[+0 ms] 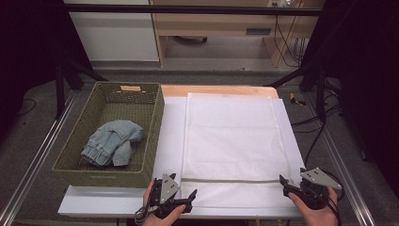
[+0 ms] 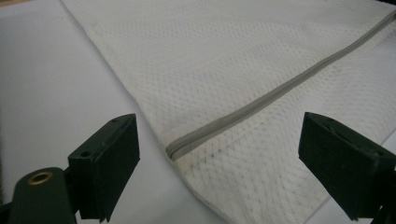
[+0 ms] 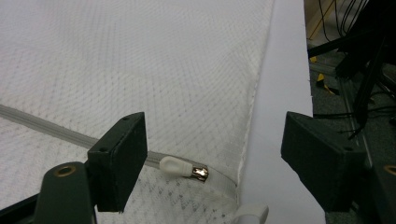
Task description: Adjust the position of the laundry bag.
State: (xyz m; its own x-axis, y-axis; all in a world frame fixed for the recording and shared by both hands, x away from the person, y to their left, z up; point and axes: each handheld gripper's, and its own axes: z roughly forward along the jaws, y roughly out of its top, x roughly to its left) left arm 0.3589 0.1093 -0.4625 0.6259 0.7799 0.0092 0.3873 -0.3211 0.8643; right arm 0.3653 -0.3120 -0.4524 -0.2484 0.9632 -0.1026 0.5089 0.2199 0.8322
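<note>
A white mesh laundry bag (image 1: pixel 230 136) lies flat on the white table, its grey zipper (image 1: pixel 230 180) running across near the front edge. My left gripper (image 1: pixel 188 195) is open by the bag's front left corner, and its view looks over the mesh bag (image 2: pixel 224 74) to the closed zipper end (image 2: pixel 175 149) between the jaws. My right gripper (image 1: pixel 283 184) stands open at the front right corner. Its view has the white zipper pull (image 3: pixel 182 167) lying between the jaws, untouched. Folded blue jeans (image 1: pixel 112 141) rest in a green woven basket (image 1: pixel 153 136) at the left.
The table's white surface (image 1: pixel 171 136) shows between basket and bag. Black frame legs and cables (image 1: pixel 315 108) stand off the right edge, with a metal rail (image 1: pixel 28 165) along the left. A hanging loop (image 3: pixel 250 213) sticks out at the bag's near corner.
</note>
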